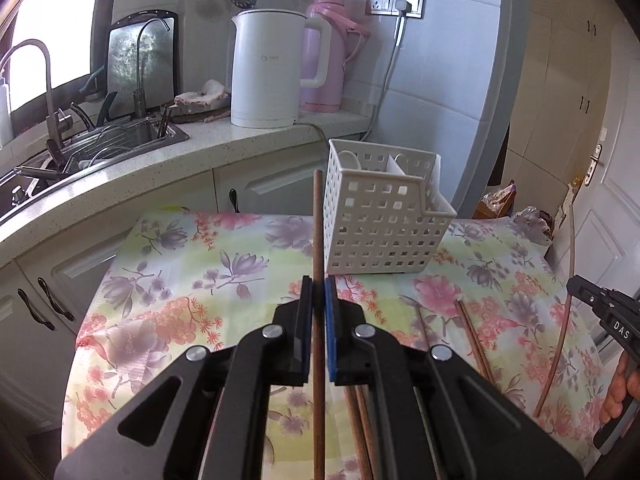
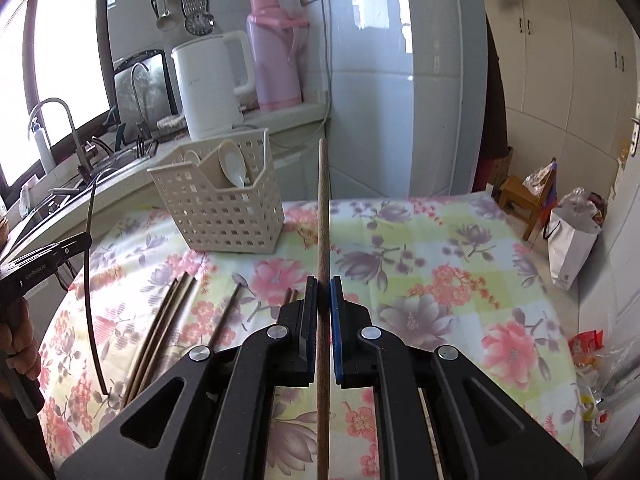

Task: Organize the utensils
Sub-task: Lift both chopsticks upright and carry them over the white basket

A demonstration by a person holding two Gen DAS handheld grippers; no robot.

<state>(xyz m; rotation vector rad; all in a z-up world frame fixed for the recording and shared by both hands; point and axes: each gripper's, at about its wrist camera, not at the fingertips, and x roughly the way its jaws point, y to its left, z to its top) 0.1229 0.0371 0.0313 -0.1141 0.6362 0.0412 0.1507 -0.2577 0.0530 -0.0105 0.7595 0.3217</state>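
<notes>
Wooden chopstick [image 1: 319, 240] clamped in left gripper [image 1: 319, 292], lifted off desk [image 1: 180, 264]. Right gripper [image 2: 324, 292] likewise clenched on second chopstick [image 2: 323, 208]. Loose chopsticks [image 2: 160, 332] lay on floral cloth beyond, not yet sorted. Farther back, white perforated caddy [image 2: 224, 220] stood on desk, spoons [image 2: 234, 166] already in one compartment. Judged: spoons done, chopsticks mostly left.

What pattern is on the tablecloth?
Pink and purple flowers on pale checks on the tablecloth; right wrist view.
</notes>
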